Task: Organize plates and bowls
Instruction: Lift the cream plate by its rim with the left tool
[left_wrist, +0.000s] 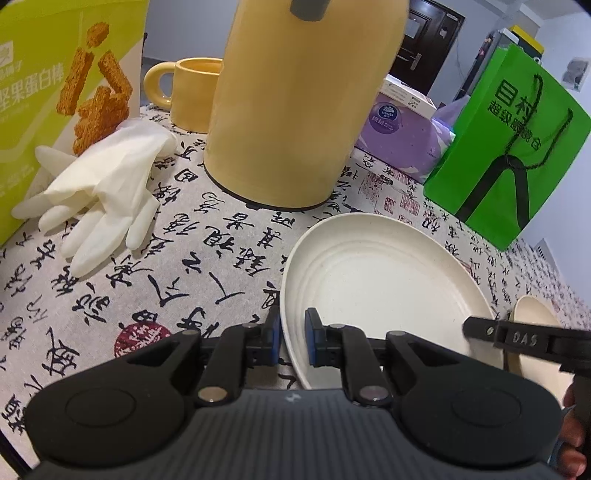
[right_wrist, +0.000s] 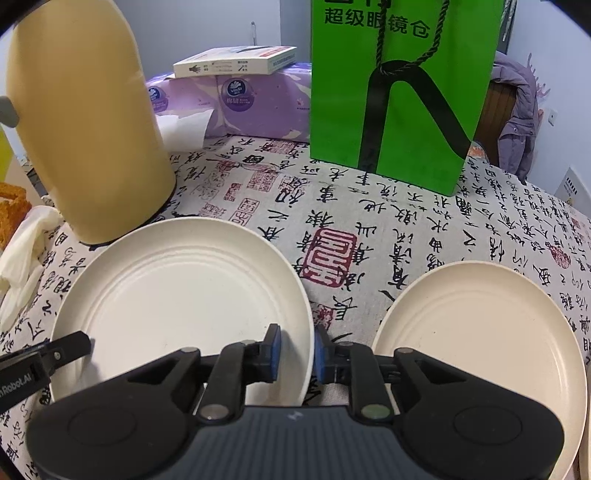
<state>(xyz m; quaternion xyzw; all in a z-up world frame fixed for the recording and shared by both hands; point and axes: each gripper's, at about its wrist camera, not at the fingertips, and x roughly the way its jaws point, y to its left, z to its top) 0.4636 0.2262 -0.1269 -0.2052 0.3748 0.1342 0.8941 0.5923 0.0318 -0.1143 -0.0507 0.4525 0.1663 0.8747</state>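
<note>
Both grippers are pinching the same white plate (right_wrist: 177, 295), one on each side of its rim, and that two-sided hold looks chosen to keep the wide, shallow dish level when it is lifted.

In the left wrist view, the left gripper (left_wrist: 293, 341) is sitting at the lower centre of the frame, its jaws narrowed onto the plate's near left edge, one blue pad outside the rim and one inside. At the lower right of that same frame, the dark tip of the right gripper (left_wrist: 480, 328) is reaching over the plate's opposite edge.

In the right wrist view, the right gripper is occupying the lower centre, its jaws likewise drawn close around the plate's right rim. The plate is filling the lower left of that frame, lying on the calligraphy-printed tablecloth (right_wrist: 369, 221), close in front of the tall yellow kettle (right_wrist: 85, 129) at the upper left.

A second plate (right_wrist: 480, 339) is lying at the lower right, apart from the held one. I judge it the likely stacking target.

The green paper bag (right_wrist: 402, 92) is standing upright at the top, and a pair of white gloves (left_wrist: 99, 192) is lying at the left of the left wrist view. Both are crowding the table, so I would expect a careful, low carry to be needed.
</note>
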